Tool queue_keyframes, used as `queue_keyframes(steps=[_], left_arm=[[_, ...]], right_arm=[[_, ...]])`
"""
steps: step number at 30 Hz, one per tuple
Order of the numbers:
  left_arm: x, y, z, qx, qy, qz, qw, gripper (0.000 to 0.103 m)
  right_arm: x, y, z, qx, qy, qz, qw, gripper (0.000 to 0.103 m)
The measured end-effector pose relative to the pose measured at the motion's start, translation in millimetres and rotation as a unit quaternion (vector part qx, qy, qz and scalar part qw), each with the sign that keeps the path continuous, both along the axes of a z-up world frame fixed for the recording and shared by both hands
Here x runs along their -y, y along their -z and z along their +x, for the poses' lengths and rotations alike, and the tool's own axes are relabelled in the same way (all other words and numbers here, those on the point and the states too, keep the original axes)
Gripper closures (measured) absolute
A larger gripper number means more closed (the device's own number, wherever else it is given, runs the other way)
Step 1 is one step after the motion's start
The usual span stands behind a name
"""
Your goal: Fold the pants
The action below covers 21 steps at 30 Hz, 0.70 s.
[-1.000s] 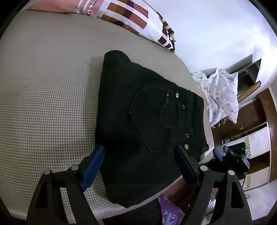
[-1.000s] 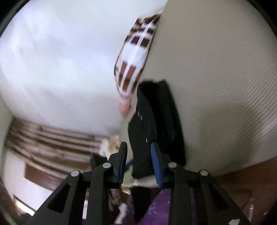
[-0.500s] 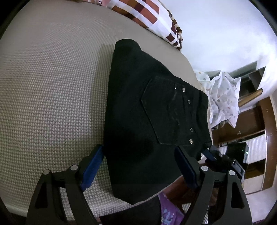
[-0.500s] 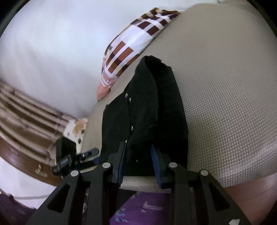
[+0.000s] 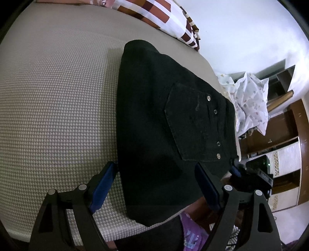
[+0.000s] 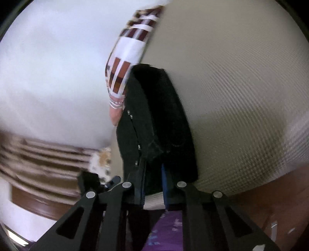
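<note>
the black pants (image 5: 173, 125) lie folded into a thick block on the beige houndstooth bed cover (image 5: 54, 108), close to the near edge of the bed, with a back pocket and its small metal studs facing up. one corner of the bundle hangs a little past the bed edge toward me. in my right wrist view the same pants (image 6: 160, 119) show side on, as stacked layers.

my right gripper (image 6: 153, 177) has just been closing and now stands narrow, and the near edge of the folded layers sits between its blue pads; they look pressed on the cloth, though that view is blurred.

my left gripper (image 5: 156, 185) hangs over the near end of the pants with its jaws wide, one blue pad just off the bundle's left side over the cover, the other over the right part of the cloth; neither grips anything.

beyond the pants a pillow (image 5: 164, 17) checked in white, brown and maroon lies at the head of the bed. off the far side a white patterned cloth (image 5: 251, 100) is heaped beside wooden furniture (image 5: 280, 131). below the bed edge, purple printed fabric (image 5: 191, 231) shows.
</note>
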<state>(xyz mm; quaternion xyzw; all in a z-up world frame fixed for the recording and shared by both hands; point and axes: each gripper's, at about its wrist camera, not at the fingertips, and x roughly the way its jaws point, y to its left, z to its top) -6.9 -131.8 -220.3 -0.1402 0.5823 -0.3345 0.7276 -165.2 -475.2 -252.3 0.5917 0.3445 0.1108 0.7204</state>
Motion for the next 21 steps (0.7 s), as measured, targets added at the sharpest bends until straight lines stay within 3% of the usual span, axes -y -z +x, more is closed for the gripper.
queue_keyframes(steps=[3,5,7,15,16,17,18,21], left_arm=[[0.4,-0.5,-0.2,0.000,0.005,0.002,1.0000,0.020],[-0.2,-0.3,0.5,-0.003,0.002,0.000,1.0000,0.020],[-1.5,-0.6,1.1,-0.004,-0.003,-0.003,1.0000,0.020],[-0.5,-0.8,-0.9,-0.002,-0.001,-0.001,1.0000,0.019],[-0.8,-0.7,-0.7,-0.003,-0.001,-0.002,1.0000,0.019],[-1.3,-0.5,-0.6,-0.004,-0.001,-0.003,1.0000,0.019],[-1.6,-0.4,-1.1,-0.005,-0.001,-0.003,1.0000,0.019],[-6.0,0.1,-2.0,-0.008,-0.003,-0.009,0.9999,0.019]], right_arm=[[7.9,-6.5,-6.5,0.010,0.019,0.004,1.000,0.076],[20.4,-20.0,-12.9,0.009,0.034,-0.026,0.999,0.048],[33.9,-32.3,-18.6,0.004,0.054,-0.068,0.996,0.034],[21.4,-32.7,23.0,-0.034,-0.032,-0.124,0.991,0.034],[14.4,-33.6,29.3,-0.035,-0.050,-0.131,0.989,0.040],[7.9,-35.9,34.2,-0.038,-0.060,-0.149,0.986,0.059],[4.0,-39.1,36.7,-0.046,-0.062,-0.177,0.981,0.066],[-4.3,-52.8,38.4,-0.043,-0.072,-0.230,0.970,0.076]])
